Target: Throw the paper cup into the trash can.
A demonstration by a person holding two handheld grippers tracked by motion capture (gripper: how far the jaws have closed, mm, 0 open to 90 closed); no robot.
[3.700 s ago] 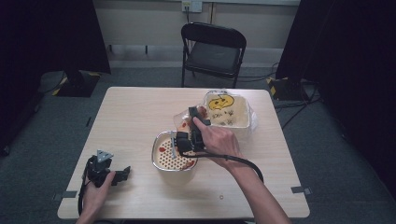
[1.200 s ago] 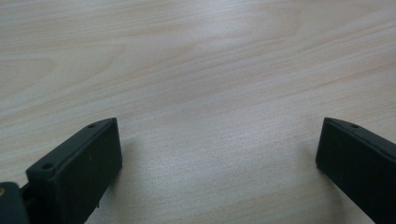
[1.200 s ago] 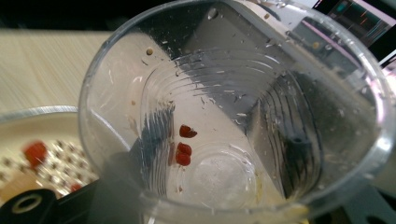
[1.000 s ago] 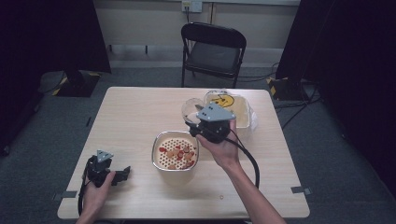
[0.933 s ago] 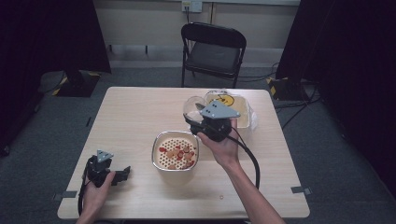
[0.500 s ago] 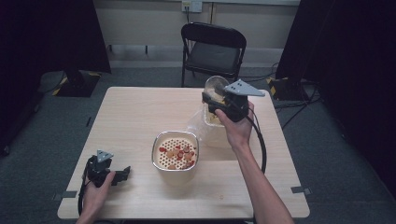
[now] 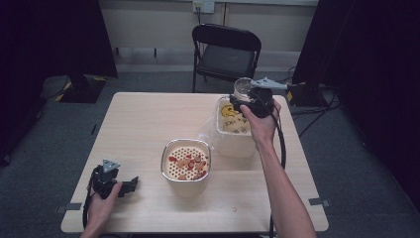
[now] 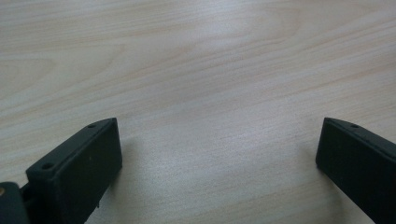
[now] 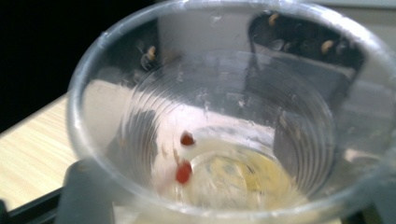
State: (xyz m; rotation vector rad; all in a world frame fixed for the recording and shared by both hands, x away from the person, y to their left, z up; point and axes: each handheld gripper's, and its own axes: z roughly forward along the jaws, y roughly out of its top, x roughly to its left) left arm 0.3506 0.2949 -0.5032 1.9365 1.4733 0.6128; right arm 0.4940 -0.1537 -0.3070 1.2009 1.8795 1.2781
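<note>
A clear plastic cup (image 7: 243, 88) is held in the right gripper (image 7: 253, 99), raised above the far right part of the wooden table (image 7: 148, 119), over the far edge of a pale tub (image 7: 233, 134) printed with a yellow smiling face. In the right gripper view the cup (image 9: 224, 116) is seen from its open mouth, close to the camera, its ribbed wall smeared and wet; two small red bits cling inside near the bottom, and a few pale crumbs are stuck high on the wall. The jaws are closed against the cup's sides, one dark jaw being made out at the lower left of that view.

Toward the middle of the table, just beside the tub on its near left, a metal-rimmed container (image 7: 186, 161) is set, fitted with a perforated cream insert on which red and tan pieces are scattered. A crumpled piece of clear plastic film (image 7: 208, 135) lies between the two vessels.

At the near left corner of the table the left gripper (image 7: 120, 186) is rested on the wood, gripped by the person's left hand (image 7: 101, 208). In the left gripper view its two black jaws are spread wide, with bare table grain (image 8: 196, 79) between them.

Beyond the table a black folding chair (image 7: 225, 49) is stood against the wall.
</note>
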